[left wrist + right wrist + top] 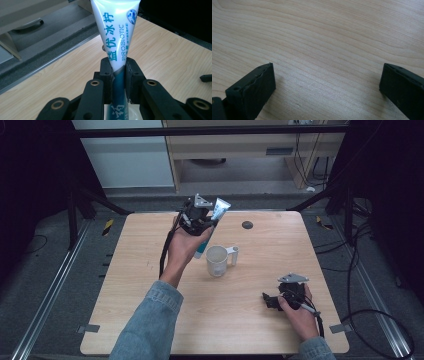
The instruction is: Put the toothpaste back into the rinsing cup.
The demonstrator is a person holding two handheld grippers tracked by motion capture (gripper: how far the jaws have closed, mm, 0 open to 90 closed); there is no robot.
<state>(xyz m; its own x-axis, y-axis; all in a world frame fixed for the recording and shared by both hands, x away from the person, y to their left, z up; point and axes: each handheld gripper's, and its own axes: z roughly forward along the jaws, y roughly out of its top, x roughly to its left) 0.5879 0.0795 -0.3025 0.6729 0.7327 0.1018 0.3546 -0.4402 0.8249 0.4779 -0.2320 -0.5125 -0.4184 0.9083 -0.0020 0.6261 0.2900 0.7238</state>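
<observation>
mug (217, 260): white, upright, mid-table | table (150, 270): light wood | dark round disc (247, 225): far edge

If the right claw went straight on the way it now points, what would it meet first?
Probably the bare table: the right claw, its jaws wide apart with nothing between them, looks along plain wood. Depth is hard to judge.

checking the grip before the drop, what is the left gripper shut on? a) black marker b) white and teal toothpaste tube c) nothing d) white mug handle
b: the left gripper has its jaws pressed on the white and teal toothpaste tube, raised above the white mug.
</observation>
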